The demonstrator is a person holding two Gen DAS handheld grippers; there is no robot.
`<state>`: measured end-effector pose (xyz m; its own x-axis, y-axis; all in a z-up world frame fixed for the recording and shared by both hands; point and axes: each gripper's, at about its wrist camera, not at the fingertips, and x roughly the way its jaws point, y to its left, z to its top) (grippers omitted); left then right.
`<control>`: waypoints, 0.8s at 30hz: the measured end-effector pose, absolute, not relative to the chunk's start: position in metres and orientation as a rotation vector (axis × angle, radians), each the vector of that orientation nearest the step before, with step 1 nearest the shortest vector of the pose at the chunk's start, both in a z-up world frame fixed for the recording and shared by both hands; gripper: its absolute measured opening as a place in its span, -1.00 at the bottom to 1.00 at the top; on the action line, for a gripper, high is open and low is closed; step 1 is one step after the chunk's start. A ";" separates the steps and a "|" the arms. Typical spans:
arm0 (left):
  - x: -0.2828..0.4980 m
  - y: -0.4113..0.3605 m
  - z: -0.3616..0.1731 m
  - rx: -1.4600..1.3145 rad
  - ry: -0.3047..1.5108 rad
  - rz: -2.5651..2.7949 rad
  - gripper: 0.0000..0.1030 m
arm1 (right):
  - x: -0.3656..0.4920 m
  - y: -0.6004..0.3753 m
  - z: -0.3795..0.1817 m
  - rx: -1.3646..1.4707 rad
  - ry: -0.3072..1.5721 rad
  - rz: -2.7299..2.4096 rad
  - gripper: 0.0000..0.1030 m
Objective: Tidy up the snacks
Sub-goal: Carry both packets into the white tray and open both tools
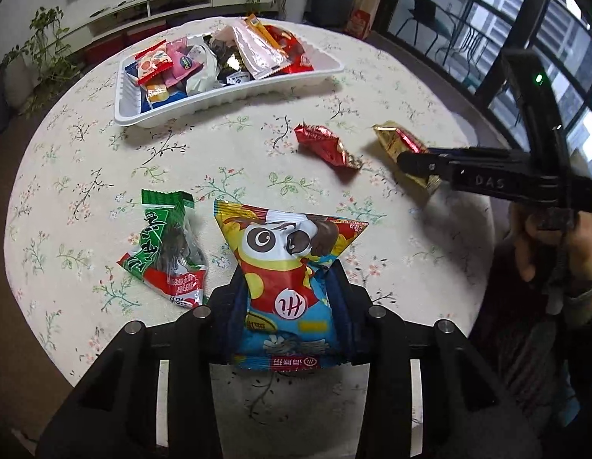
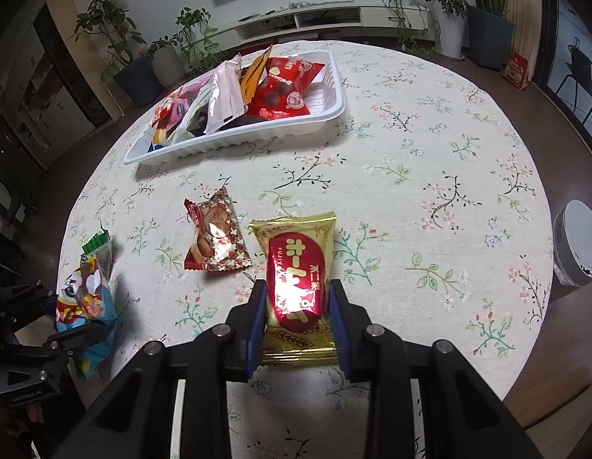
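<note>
- Left gripper (image 1: 290, 287): both blue pads press the sides of a blue, red and yellow cartoon snack bag (image 1: 286, 267), which stands pinched between them near the table's near edge; the bag is grasped.
- Writing on this bag: a white disc with a red character, and a red strip of characters at its near end, upside down and not legible.
- Right gripper (image 2: 298, 306): jaws clamped on a gold packet (image 2: 296, 264) with a red oval panel; its far half projects beyond the fingertips.
- Writing on the gold packet: large white Japanese characters on the red oval; smaller gold letters beside them are too small to read.
- Green-and-red packet (image 1: 166, 248): lies on the floral tablecloth (image 1: 238, 145) just left of the cartoon bag.
- Red foil packet (image 2: 215, 237): lies just left of the gold packet, apart from it, printed with heart shapes.
- White tray (image 1: 235, 95): at the far side of the table, filled with assorted snack packets.
- Right gripper's body, seen from the left wrist, bears the letters "DAS".
</note>
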<state>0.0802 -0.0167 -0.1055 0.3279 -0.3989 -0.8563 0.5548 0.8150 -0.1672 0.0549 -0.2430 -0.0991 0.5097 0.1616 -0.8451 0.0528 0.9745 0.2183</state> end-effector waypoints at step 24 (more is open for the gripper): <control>0.144 0.033 -0.022 -0.106 0.917 -0.623 -0.29 | 0.066 -0.267 -0.042 0.280 0.912 0.099 -0.35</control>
<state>0.1440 0.0325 -0.0222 0.4464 -0.5459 -0.7091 0.4587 0.8200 -0.3425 0.0663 -0.2670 -0.0418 0.6102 0.2025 -0.7659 0.0339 0.9592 0.2806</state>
